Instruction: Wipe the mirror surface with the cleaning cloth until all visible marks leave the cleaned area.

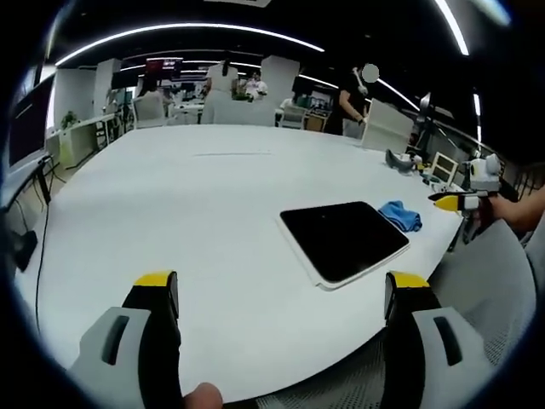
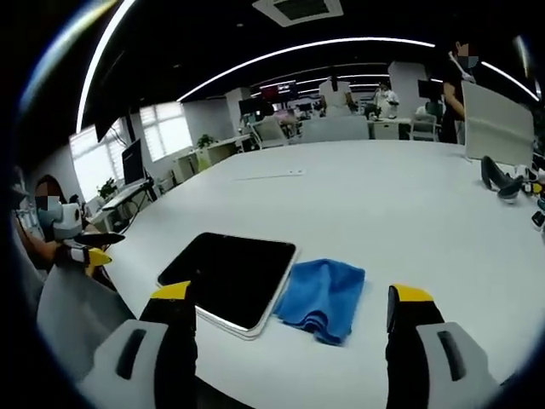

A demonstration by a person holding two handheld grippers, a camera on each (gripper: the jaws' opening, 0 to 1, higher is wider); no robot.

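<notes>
A dark rectangular mirror (image 1: 345, 239) with a white rim lies flat on the white table (image 1: 196, 213). A crumpled blue cleaning cloth (image 1: 400, 215) rests just beyond its far right corner. In the right gripper view the mirror (image 2: 230, 277) is ahead on the left and the cloth (image 2: 324, 298) touches its right edge. My left gripper (image 1: 281, 285) is open near the table's front edge, short of the mirror. My right gripper (image 2: 289, 300) is open and holds nothing, just short of the cloth. The right gripper (image 1: 460, 201) also enters the left gripper view from the right.
A dark tool (image 2: 501, 181) lies far right on the table, near a white board (image 2: 498, 123). People (image 1: 351, 98), chairs and desks stand beyond the table's far edge. A person's sleeve (image 1: 524, 209) reaches in at the right.
</notes>
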